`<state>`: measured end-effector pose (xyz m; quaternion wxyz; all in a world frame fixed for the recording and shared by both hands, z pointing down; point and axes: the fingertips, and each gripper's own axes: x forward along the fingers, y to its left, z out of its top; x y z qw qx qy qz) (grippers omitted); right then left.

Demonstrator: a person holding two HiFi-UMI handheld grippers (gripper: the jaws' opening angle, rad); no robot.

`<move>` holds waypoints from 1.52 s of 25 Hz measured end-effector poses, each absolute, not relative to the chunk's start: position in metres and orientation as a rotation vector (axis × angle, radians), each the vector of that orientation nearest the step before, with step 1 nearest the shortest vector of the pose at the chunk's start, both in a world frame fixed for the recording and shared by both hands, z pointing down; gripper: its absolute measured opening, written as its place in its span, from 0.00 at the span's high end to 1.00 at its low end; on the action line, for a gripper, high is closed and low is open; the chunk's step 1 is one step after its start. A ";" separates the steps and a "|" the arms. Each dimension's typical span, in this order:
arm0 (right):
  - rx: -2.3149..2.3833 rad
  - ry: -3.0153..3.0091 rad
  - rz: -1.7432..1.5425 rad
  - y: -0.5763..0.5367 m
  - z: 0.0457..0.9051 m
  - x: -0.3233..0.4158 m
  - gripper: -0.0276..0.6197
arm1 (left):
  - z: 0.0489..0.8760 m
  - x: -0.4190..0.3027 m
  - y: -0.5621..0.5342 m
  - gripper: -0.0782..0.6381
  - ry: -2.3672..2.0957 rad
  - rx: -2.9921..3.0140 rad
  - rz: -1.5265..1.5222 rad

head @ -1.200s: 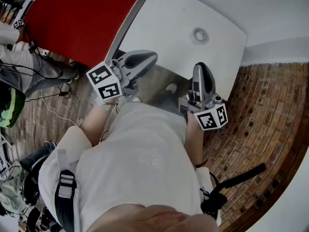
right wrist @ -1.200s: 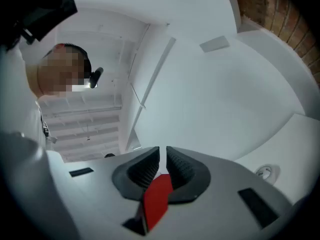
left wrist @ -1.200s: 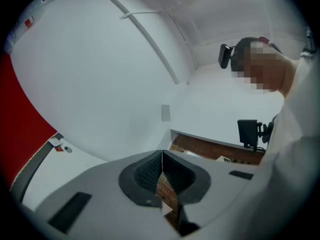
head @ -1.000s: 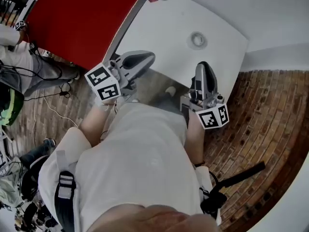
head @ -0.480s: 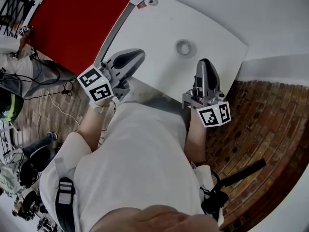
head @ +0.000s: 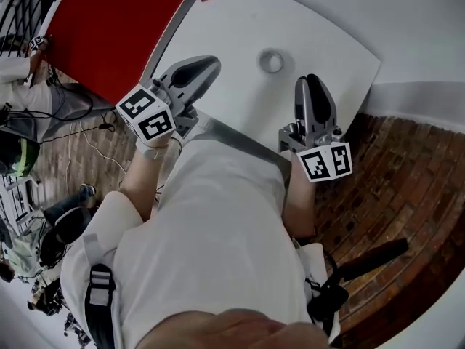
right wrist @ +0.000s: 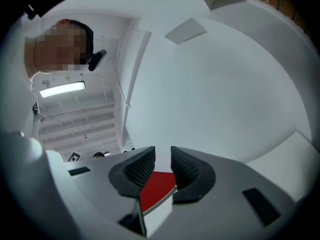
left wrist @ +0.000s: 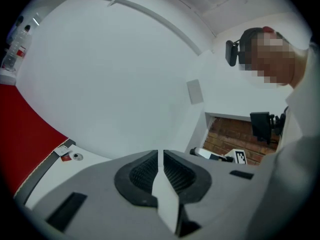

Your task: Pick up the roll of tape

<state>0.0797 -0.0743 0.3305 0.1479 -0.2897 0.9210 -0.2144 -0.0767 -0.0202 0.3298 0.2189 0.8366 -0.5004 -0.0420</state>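
Lying ungripped on the white desk (head: 320, 35), a small grey roll of tape (head: 272, 61) sits between the closed left tool (head: 209, 67) and the right tool (head: 311, 82), whose empty jaws have just been opening.

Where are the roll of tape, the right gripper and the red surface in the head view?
roll of tape (head: 264, 61): head view, left side of its ring.
right gripper (head: 311, 81): head view, midway between its fingertips.
red surface (head: 109, 27): head view, its bare middle.
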 end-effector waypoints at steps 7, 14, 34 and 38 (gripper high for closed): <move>-0.960 2.625 -0.667 -0.095 0.367 0.090 0.81 | 0.379 -0.068 -0.063 0.76 -1.289 2.340 0.077; -1.145 2.624 -0.699 -0.108 0.393 0.077 0.80 | 0.438 -0.070 -0.103 0.72 -1.071 2.363 0.413; -1.404 2.579 -0.910 -0.130 0.477 0.050 0.77 | 0.634 -0.030 -0.189 0.62 -0.684 2.223 1.008; -1.443 2.561 -0.942 -0.127 0.488 0.055 0.77 | 0.659 -0.022 -0.190 0.62 -0.637 2.203 1.103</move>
